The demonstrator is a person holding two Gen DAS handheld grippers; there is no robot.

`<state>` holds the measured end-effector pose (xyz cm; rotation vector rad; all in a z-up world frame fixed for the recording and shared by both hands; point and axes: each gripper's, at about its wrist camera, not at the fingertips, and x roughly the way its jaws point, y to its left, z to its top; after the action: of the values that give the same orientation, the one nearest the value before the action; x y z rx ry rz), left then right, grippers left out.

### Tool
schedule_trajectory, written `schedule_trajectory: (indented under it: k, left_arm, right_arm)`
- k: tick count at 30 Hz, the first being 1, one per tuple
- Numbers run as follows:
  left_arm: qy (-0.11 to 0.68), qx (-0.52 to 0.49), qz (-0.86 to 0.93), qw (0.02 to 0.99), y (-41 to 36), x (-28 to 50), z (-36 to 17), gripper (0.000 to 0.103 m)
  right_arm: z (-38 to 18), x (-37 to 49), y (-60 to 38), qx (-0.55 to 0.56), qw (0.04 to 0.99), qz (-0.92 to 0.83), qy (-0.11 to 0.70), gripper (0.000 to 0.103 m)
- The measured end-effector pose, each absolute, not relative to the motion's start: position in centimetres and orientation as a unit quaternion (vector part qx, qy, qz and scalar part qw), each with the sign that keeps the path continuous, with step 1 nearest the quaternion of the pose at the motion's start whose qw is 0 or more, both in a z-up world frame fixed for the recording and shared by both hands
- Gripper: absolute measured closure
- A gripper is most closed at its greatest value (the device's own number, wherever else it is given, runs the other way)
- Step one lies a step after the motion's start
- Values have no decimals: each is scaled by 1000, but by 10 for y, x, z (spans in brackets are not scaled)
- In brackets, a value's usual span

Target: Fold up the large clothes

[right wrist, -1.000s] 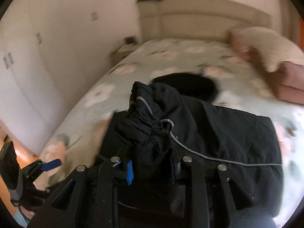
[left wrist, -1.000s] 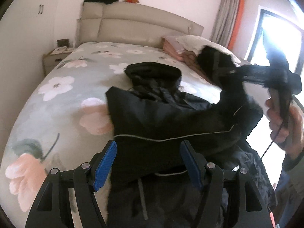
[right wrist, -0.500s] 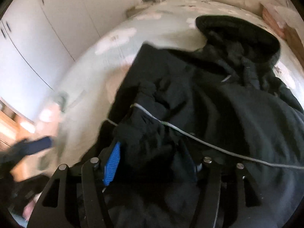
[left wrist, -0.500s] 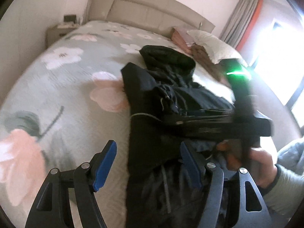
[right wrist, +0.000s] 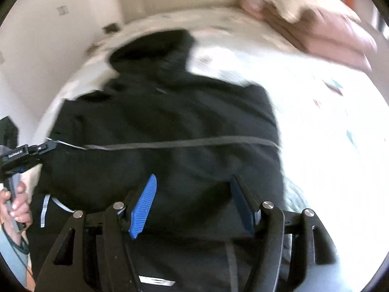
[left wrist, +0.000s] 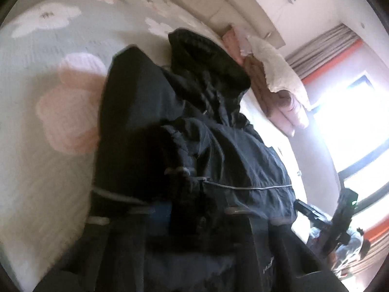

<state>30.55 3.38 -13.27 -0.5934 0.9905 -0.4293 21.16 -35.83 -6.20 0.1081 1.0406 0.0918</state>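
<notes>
Right gripper [right wrist: 192, 204]: both blue pads [right wrist: 143, 206] visible, jaws spread wide, nothing between them, poised just above the near part of the black jacket [right wrist: 165, 121]. Left gripper [left wrist: 189, 209]: its own view is blurred and the fingers are buried in dark fabric, a sliver of blue pad showing beside a bunched fold; from the right wrist view the left gripper tip [right wrist: 46, 146] meets the jacket's left edge at the reflective piping [right wrist: 184, 143], so it appears clenched on the jacket there. Jacket lies spread on the bed [left wrist: 48, 48], on a floral sheet, a pink flower print [left wrist: 70, 107] just left of the jacket. The piping runs across the jacket's middle; beyond it the hood [left wrist: 206, 56] points toward the headboard [left wrist: 218, 4]. Right of the hood, near the headboard, folded pink bedding and a cream pillow [left wrist: 274, 65]. Beyond the jacket's right side, a bright window [left wrist: 352, 121] with curtains
</notes>
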Motion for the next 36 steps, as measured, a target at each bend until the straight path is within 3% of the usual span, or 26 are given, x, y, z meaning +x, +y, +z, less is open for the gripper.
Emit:
schedule_trajectory:
  k: [6,8,11,12,13,15,17,21,23,25,28,32,36]
  left_arm:
    - [392,-236,-206,865,39,264,-76,84]
    - [416,-216,-182,864,44,262,-82,84]
    - [498,-187,-138,836,40,284,-133,82]
    - [505,-189,-142,830,39,287,-145,81]
    - [495,-196,-150,833,39,286,-151,81]
    - [491,-201,-152,834,40,285,-148,81]
    - [482,-185,-152,843,38,277,-139,78]
    - [407,-114,-104,900,43,243,-85,67]
    - [365,-109,-83,921,49,230,-60,49]
    - [339,-137,-114,924,51,227,-42,46]
    - [363,-156,-176,902,34,242,-43,46]
    - [473,-117,-143,861,3,271,-109,47]
    - [489,-93,-133,857,-2,272,-128,47]
  right_arm:
    - [-40,204,-374,38,889,18,456,37]
    - [-39,211,-372,38,892,24,450,37]
    - [-77,235,-378,35,863,-13,503,37]
    - [-91,240,-381,45,855,-17,517,35]
    - [-106,242,-393,75,849,-15,524,21]
    - [-131,238,-430,200,825,-1,529,9]
    - [-128,232,-446,246,824,17,509,12]
    - [-82,214,-425,144,867,2,478,23]
    - [-48,200,-408,91,899,-4,429,23]
    - [-26,196,-392,77,913,20,401,23]
    - [-25,209,-363,73,900,60,426,23]
    - [-89,242,-342,50,844,48,531,25]
    - [-95,240,-327,-3,852,25,523,24]
